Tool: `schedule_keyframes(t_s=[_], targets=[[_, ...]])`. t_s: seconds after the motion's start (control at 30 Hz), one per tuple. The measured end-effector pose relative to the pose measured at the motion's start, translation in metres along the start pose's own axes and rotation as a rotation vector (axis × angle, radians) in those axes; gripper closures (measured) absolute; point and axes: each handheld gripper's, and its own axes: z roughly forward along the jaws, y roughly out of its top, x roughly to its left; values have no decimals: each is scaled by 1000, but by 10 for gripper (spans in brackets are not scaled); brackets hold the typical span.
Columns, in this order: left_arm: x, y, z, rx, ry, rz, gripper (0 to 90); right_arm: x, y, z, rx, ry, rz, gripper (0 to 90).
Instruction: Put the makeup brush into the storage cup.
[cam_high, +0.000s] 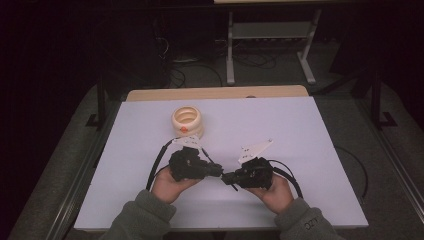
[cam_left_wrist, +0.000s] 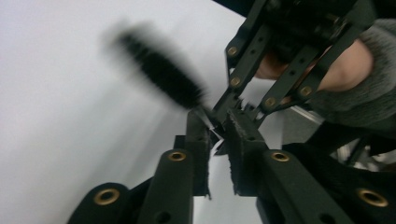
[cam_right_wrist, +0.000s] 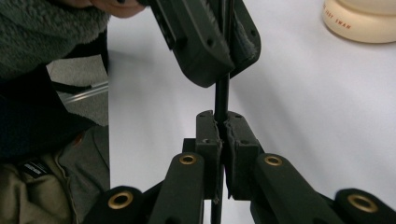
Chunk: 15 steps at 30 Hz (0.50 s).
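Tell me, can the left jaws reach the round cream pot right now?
Probably not right away. The way across the table to the cream pot looks free, but the left gripper and the right gripper are both clamped on a thin black brush, so it would need to let go first.

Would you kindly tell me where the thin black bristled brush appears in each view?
High view: thin black bristled brush, a short dark stick, low centre.
Left gripper view: blurred bristle head, upper left of centre.
Right gripper view: upright thin stem, centre.
Shared landmark: white table top.
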Motion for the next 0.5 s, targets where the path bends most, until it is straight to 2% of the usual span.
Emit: schedule_keyframes(t_s=[0.07, 0.1, 0.13, 0.17, 0.23, 0.4, 0.47, 0.5], targets=[[0, 0, 1, 9, -23, 0, 839, 2, 0, 3, 14, -4, -16, 838], [-1, 0, 3, 5, -21, 4, 848, 3, 0, 5, 19, -7, -26, 837], [-2, 0, 4, 9, -13, 8, 850, 2, -1, 7, 31, -17, -58, 836], [-3, 0, 4, 16, -10, 15, 852, 2, -1, 8, 34, -17, -63, 834], [-3, 0, 3, 17, -11, 16, 854, 3, -2, 8, 26, -10, -48, 813], [-5, 3, -1, 20, 4, 25, 854, 0, -5, 7, 19, -20, -16, 676], [-5, 3, -2, 21, 16, 36, 855, -1, -5, 6, 11, -19, -15, 641], [-5, 3, -3, 22, 18, 36, 855, -2, -6, 5, 15, -28, -31, 624]])
